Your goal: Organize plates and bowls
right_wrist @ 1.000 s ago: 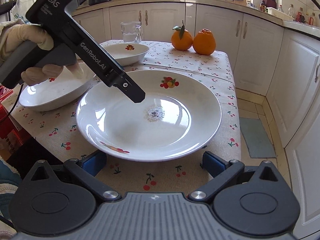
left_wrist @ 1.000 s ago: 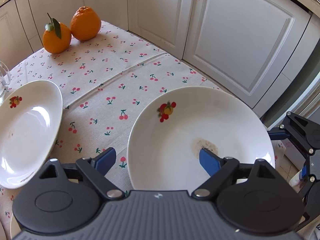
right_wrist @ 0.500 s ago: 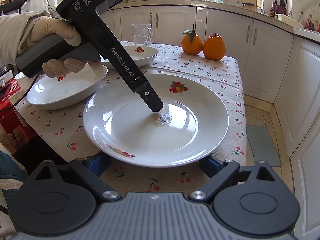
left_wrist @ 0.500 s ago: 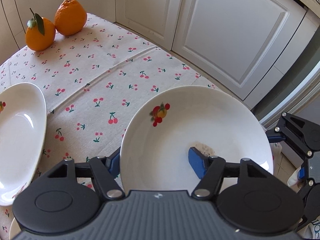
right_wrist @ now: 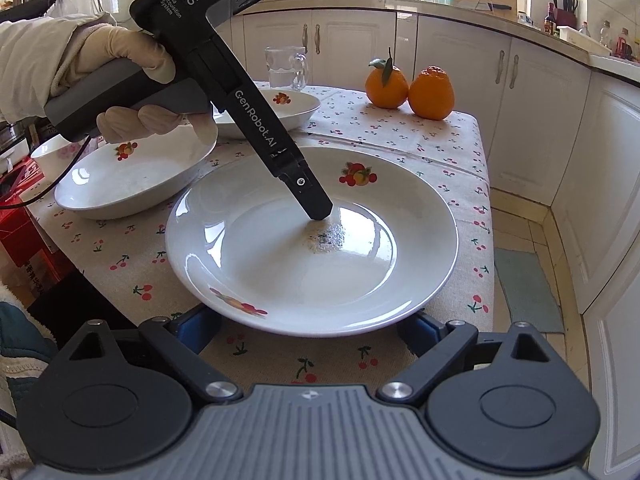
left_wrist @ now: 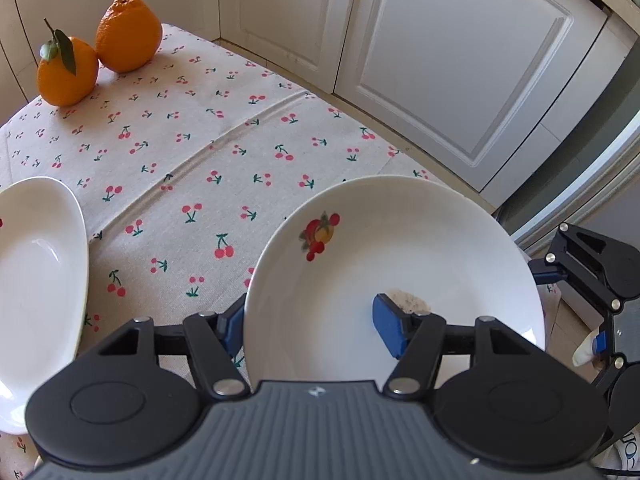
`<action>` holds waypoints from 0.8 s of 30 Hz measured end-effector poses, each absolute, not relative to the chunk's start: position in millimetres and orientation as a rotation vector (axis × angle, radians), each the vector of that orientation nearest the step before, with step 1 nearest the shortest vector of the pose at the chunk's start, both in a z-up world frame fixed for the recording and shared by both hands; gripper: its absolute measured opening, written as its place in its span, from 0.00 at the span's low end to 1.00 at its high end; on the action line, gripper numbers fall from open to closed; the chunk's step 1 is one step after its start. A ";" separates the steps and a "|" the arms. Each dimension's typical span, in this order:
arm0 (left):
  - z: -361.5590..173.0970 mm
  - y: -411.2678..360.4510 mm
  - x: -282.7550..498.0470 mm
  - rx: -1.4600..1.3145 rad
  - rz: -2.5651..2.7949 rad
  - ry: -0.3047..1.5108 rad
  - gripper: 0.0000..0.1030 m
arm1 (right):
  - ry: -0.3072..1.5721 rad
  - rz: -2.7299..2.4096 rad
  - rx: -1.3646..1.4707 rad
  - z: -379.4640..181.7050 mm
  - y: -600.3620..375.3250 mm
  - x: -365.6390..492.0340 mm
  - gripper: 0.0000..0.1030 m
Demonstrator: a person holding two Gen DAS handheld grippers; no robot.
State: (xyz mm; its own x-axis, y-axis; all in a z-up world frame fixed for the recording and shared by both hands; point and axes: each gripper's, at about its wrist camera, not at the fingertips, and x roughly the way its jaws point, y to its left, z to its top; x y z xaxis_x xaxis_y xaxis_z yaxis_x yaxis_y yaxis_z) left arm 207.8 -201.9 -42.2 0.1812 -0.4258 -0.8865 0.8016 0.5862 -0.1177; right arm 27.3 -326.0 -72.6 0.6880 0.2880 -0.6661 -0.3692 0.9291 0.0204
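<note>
Two grippers on one plate (right_wrist: 312, 236), centre of the right wrist frame, near table edge. My left gripper (left_wrist: 316, 328) straddles its rim: one blue pad (left_wrist: 390, 330) inside the well by the speckled residue, the other pad under the rim outside, jaws half closed, not yet clamped as far as I can tell. My right gripper (right_wrist: 308, 326) sits low at the bottom of its frame, jaws wide, pads either side beneath the rim, holding nothing; looks like a brace so the plate doesn't slide. Second plate (right_wrist: 132, 176) upper left, likely the stacking target. Oranges (right_wrist: 410, 88) upper right, out of the way
</note>
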 end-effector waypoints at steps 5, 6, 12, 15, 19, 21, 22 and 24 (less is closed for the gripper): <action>-38.3 -206.8 215.1 0.409 -0.908 1.059 0.61 | 0.738 0.369 -0.125 -70.7 -328.3 35.2 0.94; -37.4 -208.4 217.5 0.406 -0.908 1.056 0.61 | 0.739 0.369 -0.128 -70.3 -329.1 37.2 0.94; -32.7 -219.6 237.8 0.390 -0.907 1.033 0.61 | 0.739 0.367 -0.122 -67.8 -338.7 55.2 0.94; -33.2 -226.5 249.9 0.384 -0.901 1.026 0.61 | 0.736 0.364 -0.120 -67.1 -344.9 66.9 0.94; -34.2 -234.7 266.5 0.374 -0.894 1.018 0.61 | 0.734 0.356 -0.129 -67.7 -350.6 82.5 0.94; -34.5 -238.3 273.5 0.370 -0.893 1.013 0.61 | 0.732 0.352 -0.130 -68.0 -353.5 89.2 0.94; -34.8 -240.0 277.5 0.368 -0.890 1.012 0.61 | 0.731 0.348 -0.133 -68.1 -354.9 92.8 0.94; -35.0 -242.7 284.1 0.363 -0.887 1.013 0.61 | 0.729 0.343 -0.139 -68.4 -356.5 98.4 0.94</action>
State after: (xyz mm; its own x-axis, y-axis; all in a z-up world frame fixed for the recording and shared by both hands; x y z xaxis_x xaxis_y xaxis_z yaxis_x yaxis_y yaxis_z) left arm 284.1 -242.7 -35.0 0.2312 -0.4699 -0.8519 0.7819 0.6108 -0.1246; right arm 98.4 -356.5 -68.4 0.6931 0.2585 -0.6729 -0.3541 0.9352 -0.0055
